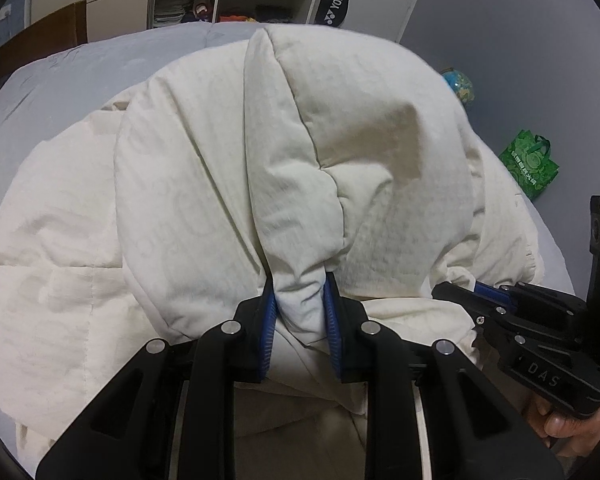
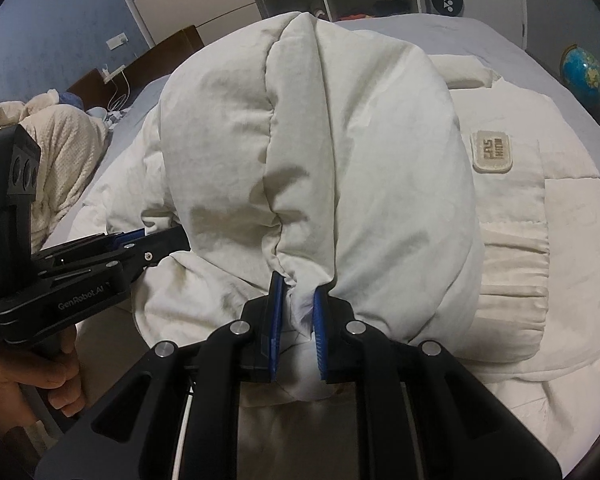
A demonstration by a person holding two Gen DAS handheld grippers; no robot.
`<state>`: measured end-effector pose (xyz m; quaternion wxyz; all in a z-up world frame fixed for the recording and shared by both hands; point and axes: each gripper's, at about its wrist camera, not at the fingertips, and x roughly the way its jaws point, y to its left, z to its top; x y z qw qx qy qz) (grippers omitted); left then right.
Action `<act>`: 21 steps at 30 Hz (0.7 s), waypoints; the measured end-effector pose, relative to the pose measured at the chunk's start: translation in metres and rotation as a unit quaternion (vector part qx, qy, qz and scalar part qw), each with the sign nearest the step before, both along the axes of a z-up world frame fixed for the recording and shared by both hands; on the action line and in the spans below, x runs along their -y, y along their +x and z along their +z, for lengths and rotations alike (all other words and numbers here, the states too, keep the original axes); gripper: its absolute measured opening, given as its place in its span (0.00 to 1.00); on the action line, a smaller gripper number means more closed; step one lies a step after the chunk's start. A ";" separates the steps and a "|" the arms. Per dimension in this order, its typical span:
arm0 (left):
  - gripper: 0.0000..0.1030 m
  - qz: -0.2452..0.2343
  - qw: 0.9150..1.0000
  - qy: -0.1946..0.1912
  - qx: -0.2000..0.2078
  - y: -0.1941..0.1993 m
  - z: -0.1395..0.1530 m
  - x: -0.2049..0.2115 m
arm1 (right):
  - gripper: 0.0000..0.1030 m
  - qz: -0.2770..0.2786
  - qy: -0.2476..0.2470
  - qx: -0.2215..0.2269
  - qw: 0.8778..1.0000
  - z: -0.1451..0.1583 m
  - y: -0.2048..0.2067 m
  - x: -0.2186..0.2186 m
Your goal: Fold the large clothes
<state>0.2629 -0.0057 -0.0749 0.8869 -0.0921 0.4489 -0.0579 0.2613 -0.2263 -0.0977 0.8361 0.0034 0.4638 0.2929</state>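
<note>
Jacket (image 1: 204, 184), cream and puffy, is lying on the grey bed (image 1: 80, 64); I am pinching its bunched edge with my left gripper (image 1: 300, 308) and right gripper (image 2: 298, 312), side by side.

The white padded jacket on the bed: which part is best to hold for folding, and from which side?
Best the near edge of the white padded jacket, from the near side, angled downward. There the cloth bunches into thin gathers that fit between the pads; the body is too puffy. The left tool and right tool already pinch such gathers.
</note>
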 end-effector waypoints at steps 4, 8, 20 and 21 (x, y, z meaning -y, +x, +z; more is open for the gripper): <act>0.30 -0.003 1.000 0.000 0.011 -0.010 0.013 0.002 | 0.15 0.010 0.000 -0.002 1.000 0.010 -0.001 0.000; 0.55 -0.001 1.000 0.014 0.024 -0.020 0.030 -0.001 | 0.29 0.014 0.011 0.001 1.000 0.027 -0.003 0.005; 0.89 -0.011 0.999 0.049 0.020 -0.076 0.065 -0.023 | 0.67 0.004 0.038 0.027 0.999 0.070 -0.024 0.059; 0.90 -0.013 0.998 0.054 0.019 -0.083 0.066 -0.027 | 0.67 0.002 0.036 0.026 0.999 0.071 -0.026 0.066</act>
